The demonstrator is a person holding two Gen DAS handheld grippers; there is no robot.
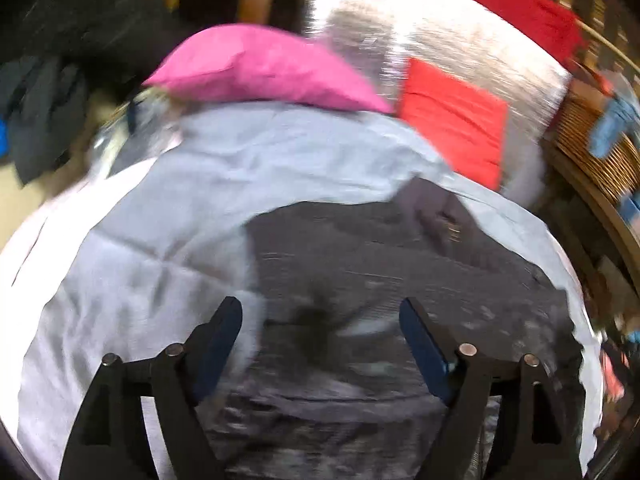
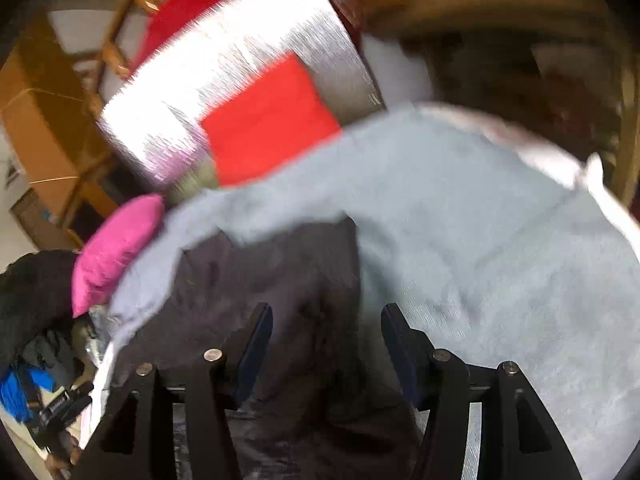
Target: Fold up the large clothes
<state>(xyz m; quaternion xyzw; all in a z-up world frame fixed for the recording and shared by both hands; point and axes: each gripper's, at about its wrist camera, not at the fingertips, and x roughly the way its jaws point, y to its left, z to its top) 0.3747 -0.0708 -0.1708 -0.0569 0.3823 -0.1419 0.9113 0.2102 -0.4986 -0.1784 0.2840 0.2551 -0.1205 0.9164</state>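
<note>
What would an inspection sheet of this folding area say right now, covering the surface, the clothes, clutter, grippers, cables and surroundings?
Surface: pale grey-blue sheet spread over the work area; silver mat beyond it.
Job's things: dark grey garment lying on the sheet under both grippers; frames blurred, fold state unclear.
Clutter: pink pillow at the sheet's far edge; folded red cloth on the silver mat; dark clothes pile off to the side.
Grippers: left gripper open, nothing gripped; right gripper open, nothing gripped.
Cables: nothing seen.
Surroundings: wooden furniture behind; wicker basket beside the mat.
</note>
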